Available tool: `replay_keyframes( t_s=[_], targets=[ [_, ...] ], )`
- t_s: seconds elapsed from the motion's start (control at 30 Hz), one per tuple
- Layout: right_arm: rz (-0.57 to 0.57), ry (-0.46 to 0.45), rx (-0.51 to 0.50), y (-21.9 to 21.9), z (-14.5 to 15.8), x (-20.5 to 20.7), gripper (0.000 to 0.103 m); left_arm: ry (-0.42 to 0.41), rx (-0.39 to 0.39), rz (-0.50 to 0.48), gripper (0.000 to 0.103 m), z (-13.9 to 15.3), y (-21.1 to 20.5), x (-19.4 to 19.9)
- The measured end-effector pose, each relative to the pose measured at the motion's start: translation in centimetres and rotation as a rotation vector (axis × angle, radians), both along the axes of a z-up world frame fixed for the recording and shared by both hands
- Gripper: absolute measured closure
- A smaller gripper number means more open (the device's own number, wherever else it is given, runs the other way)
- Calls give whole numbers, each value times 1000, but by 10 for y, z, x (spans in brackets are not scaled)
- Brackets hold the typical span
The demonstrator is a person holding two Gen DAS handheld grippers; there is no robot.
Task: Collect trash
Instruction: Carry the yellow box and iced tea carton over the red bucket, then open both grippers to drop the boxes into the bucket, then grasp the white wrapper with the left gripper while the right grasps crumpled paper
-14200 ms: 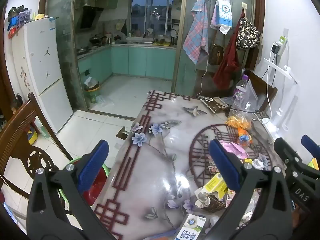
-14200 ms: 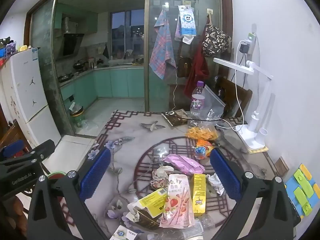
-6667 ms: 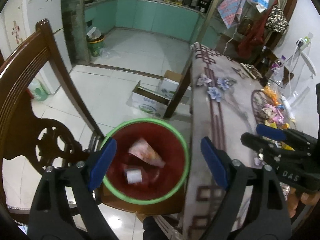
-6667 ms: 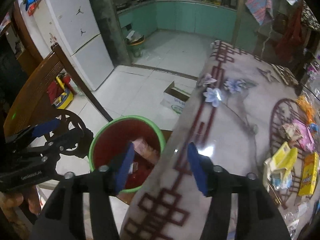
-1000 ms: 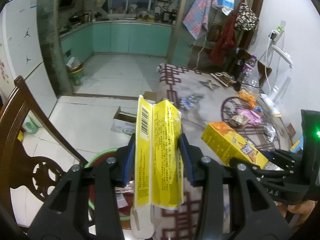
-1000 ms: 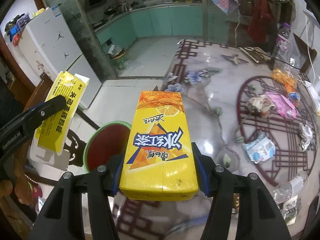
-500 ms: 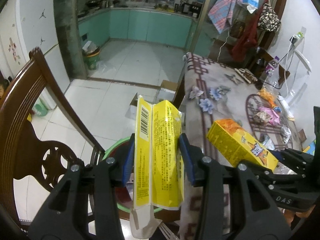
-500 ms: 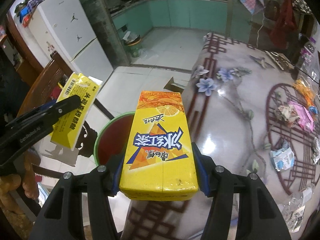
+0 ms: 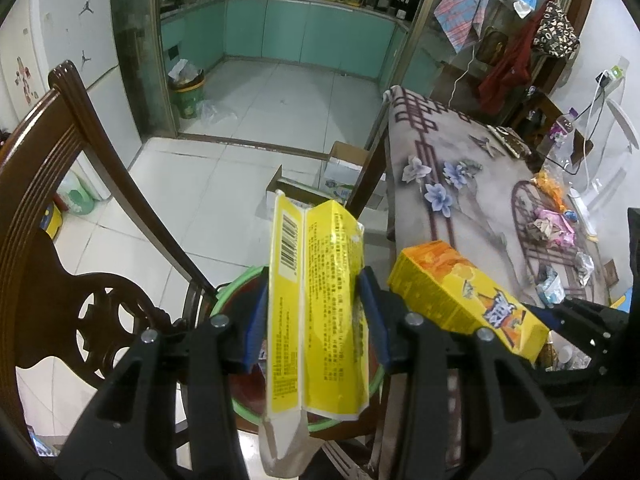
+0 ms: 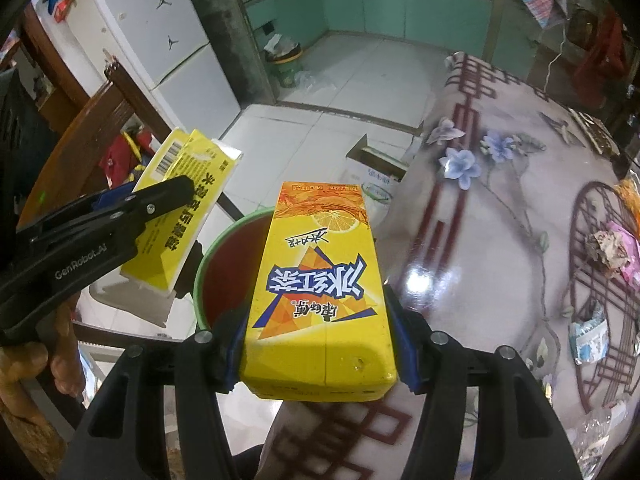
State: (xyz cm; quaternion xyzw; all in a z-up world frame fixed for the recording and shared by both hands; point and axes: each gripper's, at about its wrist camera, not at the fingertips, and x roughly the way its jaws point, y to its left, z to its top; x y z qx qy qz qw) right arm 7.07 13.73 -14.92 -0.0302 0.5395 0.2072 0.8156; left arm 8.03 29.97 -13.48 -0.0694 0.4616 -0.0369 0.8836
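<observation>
My left gripper (image 9: 314, 322) is shut on a flattened yellow carton (image 9: 316, 300) with a barcode, held upright above the red bin with a green rim (image 9: 240, 280). In the right wrist view that yellow carton (image 10: 184, 208) hangs left of the bin (image 10: 224, 268). My right gripper (image 10: 318, 344) is shut on a yellow-orange iced tea box (image 10: 320, 292), held over the table edge beside the bin. In the left wrist view, the iced tea box (image 9: 460, 296) sits to the right of my carton. The bin's inside is mostly hidden by the cartons.
A dark wooden chair (image 9: 68, 184) stands left of the bin. The patterned table (image 10: 500, 208) carries more wrappers (image 10: 612, 248) at its far right. An open cardboard box (image 9: 308, 192) lies on the tiled floor beyond the bin. A hand (image 10: 36, 364) holds the left gripper.
Both grippers have moved with their cartons toward the bin and tilted further down. The bin now lies closer under both cartons. Neither grip has altered.
</observation>
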Motion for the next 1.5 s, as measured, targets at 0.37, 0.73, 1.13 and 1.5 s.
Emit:
replay_keyframes(
  t_s=[0.37, 0.73, 1.13, 1.5],
  targets=[
    [54, 54, -28, 21, -21, 12, 47, 44, -10, 8, 61, -18, 8, 17],
    [104, 70, -9, 33, -28, 14, 39, 59, -30, 59, 36, -24, 19, 22],
    [47, 25, 44, 6, -7, 5, 35, -89, -23, 105, 22, 26, 18, -1],
    [-48, -18, 93, -55, 11, -21, 30, -165, -20, 37, 19, 56, -36, -27]
  ],
)
